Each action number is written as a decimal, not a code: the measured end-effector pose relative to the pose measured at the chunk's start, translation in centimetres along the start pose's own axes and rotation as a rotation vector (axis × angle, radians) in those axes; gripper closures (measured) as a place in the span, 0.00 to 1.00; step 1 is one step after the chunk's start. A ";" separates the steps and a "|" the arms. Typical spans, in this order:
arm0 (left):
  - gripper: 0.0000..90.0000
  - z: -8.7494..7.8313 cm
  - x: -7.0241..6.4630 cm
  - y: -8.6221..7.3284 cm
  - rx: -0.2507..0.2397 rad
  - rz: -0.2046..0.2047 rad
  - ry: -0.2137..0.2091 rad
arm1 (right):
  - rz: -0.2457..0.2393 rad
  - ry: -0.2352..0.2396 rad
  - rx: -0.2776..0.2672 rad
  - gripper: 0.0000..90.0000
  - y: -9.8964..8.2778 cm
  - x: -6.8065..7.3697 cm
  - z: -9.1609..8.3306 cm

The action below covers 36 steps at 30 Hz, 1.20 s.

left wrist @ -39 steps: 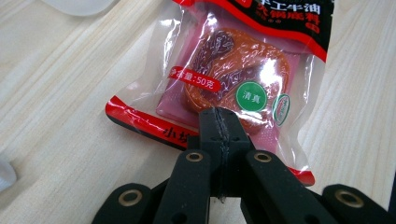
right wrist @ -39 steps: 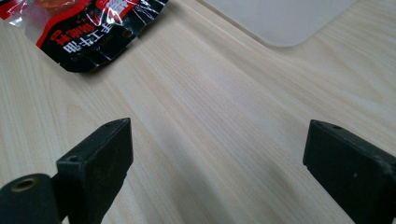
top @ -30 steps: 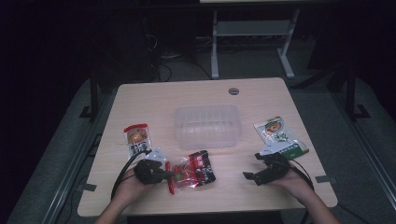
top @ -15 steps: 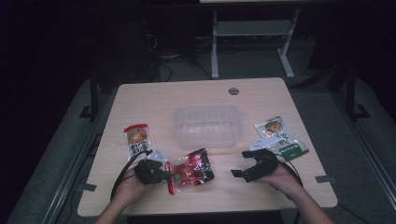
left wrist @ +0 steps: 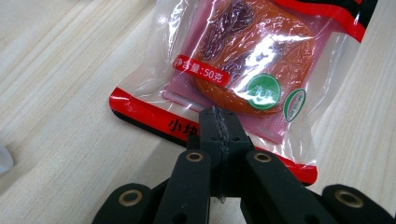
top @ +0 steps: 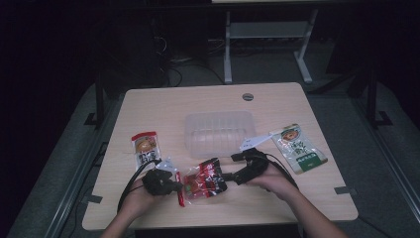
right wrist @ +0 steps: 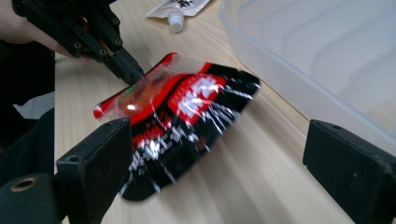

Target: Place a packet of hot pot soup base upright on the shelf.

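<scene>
Since the earlier frames my right gripper (top: 229, 174) has crossed from beside the green pouch (top: 297, 147) to the red-black snack pack (top: 204, 179), which has stayed put at the table's near edge, centre-left, just in front of the clear plastic tray (top: 219, 131). Pack position: lying flat on the wood table (top: 163, 106), one sealed edge twd the left gripper (top: 179, 186), opposite end twd the right one. Left gripper: jaws pressed together, clamped on the pack's red sealed edge; the left gripper view confirms the tips pinched on the film at the seam, the pack (left wrist: 252, 70) extending away from them. Right gripper: jaws standing wide apart, nothing between the pads; the right gripper view puts the pack (right wrist: 180, 123) ahead of them and low, approx. level w/ the left-hand jaw, tray wall (right wrist: 299, 60) at upper right. That view is motion-blurred. Further out: orange-red sachet (top: 145, 148) left of the tray, near my left hand (top: 141, 196); green pouch right of the tray, well apart from the pack.
</scene>
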<state>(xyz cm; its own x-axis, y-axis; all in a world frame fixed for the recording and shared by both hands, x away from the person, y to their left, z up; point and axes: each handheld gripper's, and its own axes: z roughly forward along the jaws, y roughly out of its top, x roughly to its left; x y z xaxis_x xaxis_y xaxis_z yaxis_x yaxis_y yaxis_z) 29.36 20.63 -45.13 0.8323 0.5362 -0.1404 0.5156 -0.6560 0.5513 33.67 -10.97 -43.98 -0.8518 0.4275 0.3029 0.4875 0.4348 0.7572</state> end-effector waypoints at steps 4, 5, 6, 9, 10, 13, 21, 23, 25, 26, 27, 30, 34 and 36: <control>1.00 0.0 0.0 0.0 0.004 0.008 0.002 | 0.029 0.048 -0.002 0.09 0.3 -0.2 1.3; 1.00 0.0 0.0 0.0 0.004 0.008 0.002 | 0.033 0.052 0.002 0.09 0.3 -0.3 1.6; 1.00 0.0 0.0 0.0 0.004 0.000 -0.002 | 0.033 0.053 0.007 0.09 0.3 -0.3 1.8; 1.00 0.0 0.0 0.0 0.003 0.000 -0.001 | 0.041 0.060 0.021 0.09 0.0 -0.3 2.3; 1.00 0.0 0.0 0.0 0.004 0.000 -0.001 | 0.052 0.068 0.017 0.09 -0.1 -0.4 2.4; 1.00 0.0 0.0 0.0 0.005 0.002 0.001 | 0.074 0.086 0.016 0.13 -0.5 -0.4 3.0; 1.00 0.0 0.0 0.0 0.004 -0.002 -0.001 | 0.083 0.125 0.052 0.15 -1.1 -0.1 4.5; 1.00 0.0 0.0 0.0 0.006 -0.002 0.002 | 0.094 0.142 0.052 0.16 -1.1 0.0 4.7; 1.00 0.0 0.0 0.0 0.006 0.000 0.003 | 0.090 0.152 0.052 0.17 -1.1 0.1 4.9; 1.00 0.0 0.0 0.0 0.006 0.000 0.003 | 0.086 0.159 0.054 0.20 -1.1 0.2 5.0; 1.00 0.0 0.0 0.0 0.007 0.000 0.003 | 0.081 0.169 0.054 0.21 -1.2 0.3 5.0; 1.00 0.0 0.0 0.0 0.008 -0.001 0.003 | 0.078 0.178 0.052 0.28 -1.1 0.5 4.9; 1.00 0.0 -0.1 0.1 0.008 -0.001 0.004 | 0.069 0.185 0.038 0.39 -1.0 0.7 4.9; 1.00 0.0 -0.1 0.1 0.008 -0.002 0.004 | 0.067 0.189 0.030 0.45 -1.0 0.8 4.8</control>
<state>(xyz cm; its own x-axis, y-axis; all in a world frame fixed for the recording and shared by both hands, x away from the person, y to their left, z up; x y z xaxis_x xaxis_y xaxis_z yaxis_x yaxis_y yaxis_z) 29.31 20.55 -45.08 0.8307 0.5394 -0.1378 0.5184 -0.6592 0.5447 33.46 -7.30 -47.25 -0.8365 0.3017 0.4573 0.5476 0.4351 0.7147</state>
